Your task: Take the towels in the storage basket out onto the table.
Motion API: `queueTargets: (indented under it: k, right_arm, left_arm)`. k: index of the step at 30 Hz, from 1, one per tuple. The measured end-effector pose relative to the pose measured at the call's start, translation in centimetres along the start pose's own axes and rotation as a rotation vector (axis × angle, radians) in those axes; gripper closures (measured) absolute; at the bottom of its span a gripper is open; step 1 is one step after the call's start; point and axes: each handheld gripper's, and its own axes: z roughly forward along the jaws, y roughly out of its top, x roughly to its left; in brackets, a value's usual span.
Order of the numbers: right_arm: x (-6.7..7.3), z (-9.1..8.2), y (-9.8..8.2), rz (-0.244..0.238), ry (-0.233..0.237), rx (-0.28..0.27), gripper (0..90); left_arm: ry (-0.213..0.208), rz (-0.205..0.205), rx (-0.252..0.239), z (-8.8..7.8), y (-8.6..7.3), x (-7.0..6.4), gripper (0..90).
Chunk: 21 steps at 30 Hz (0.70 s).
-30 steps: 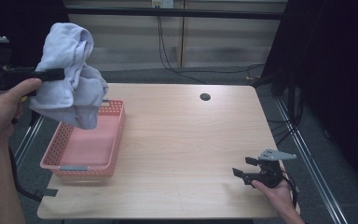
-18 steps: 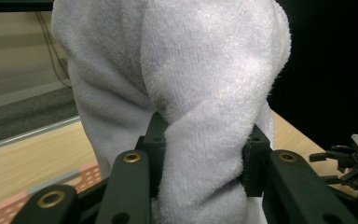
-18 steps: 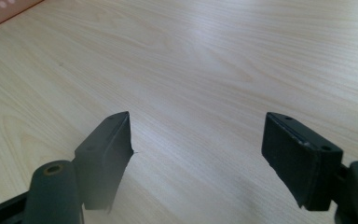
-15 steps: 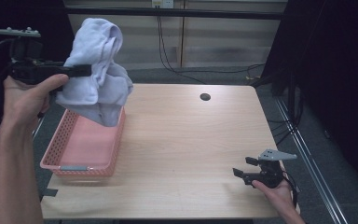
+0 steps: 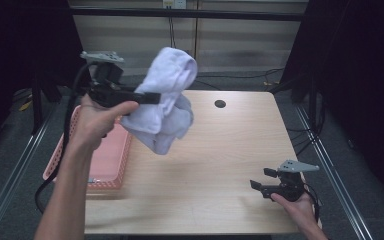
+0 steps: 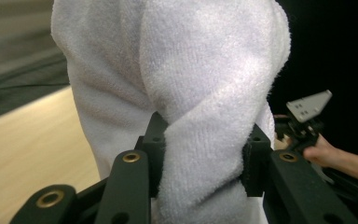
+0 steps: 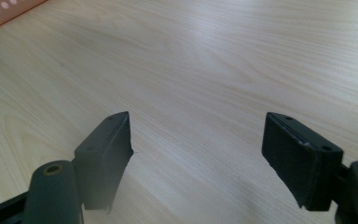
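pinching a fluffy white terry towel (image 6: 191, 93), left gripper (image 6: 204, 161) jaws dent it; right gripper (image 7: 200, 154) jaws spread.

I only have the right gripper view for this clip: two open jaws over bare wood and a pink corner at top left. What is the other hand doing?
Observer: The left gripper is raised above the table, shut on a white towel that hangs bunched from it.
Operator: Is the towel touching anything below?
Observer: No, the high view shows it hanging clear of the wood, just right of the pink basket.
Operator: How firm is the grip?
Observer: In the left gripper view a twisted fold of towel is pinched between both jaws.
Operator: And my gripper?
Observer: The right gripper sits low at the table's near right corner.
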Motion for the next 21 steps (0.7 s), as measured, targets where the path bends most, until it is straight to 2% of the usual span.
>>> queueTargets:
  k: [3,8,12,15,19,21]
  right_arm:
    - [0.0,-0.1,0.0,0.001,-0.002,0.002,23.8]
    - [-0.1,-0.1,0.0,0.002,-0.007,0.002,23.8]
    - [-0.1,-0.1,-0.1,0.003,-0.004,0.004,23.8]
    - [0.0,-0.1,-0.1,0.003,-0.004,0.006,23.8]
    - [-0.1,0.0,-0.1,0.0,-0.005,0.008,23.8]
    - [-0.1,0.0,-0.1,0.002,-0.003,0.008,23.8]
  left_arm:
    - [-0.036,-0.004,0.046,3.0,-1.0,-0.4,63.1]
    - [-0.073,-0.021,0.085,7.2,-3.2,-0.6,63.1]
    - [-0.089,-0.053,0.117,9.4,-4.9,-0.4,63.0]
    - [-0.081,-0.053,0.15,11.0,-6.0,-0.4,62.6]
    - [-0.103,-0.041,0.173,12.6,-6.9,-0.7,62.5]
    - [-0.099,-0.052,0.189,13.5,-7.6,-0.8,62.4]
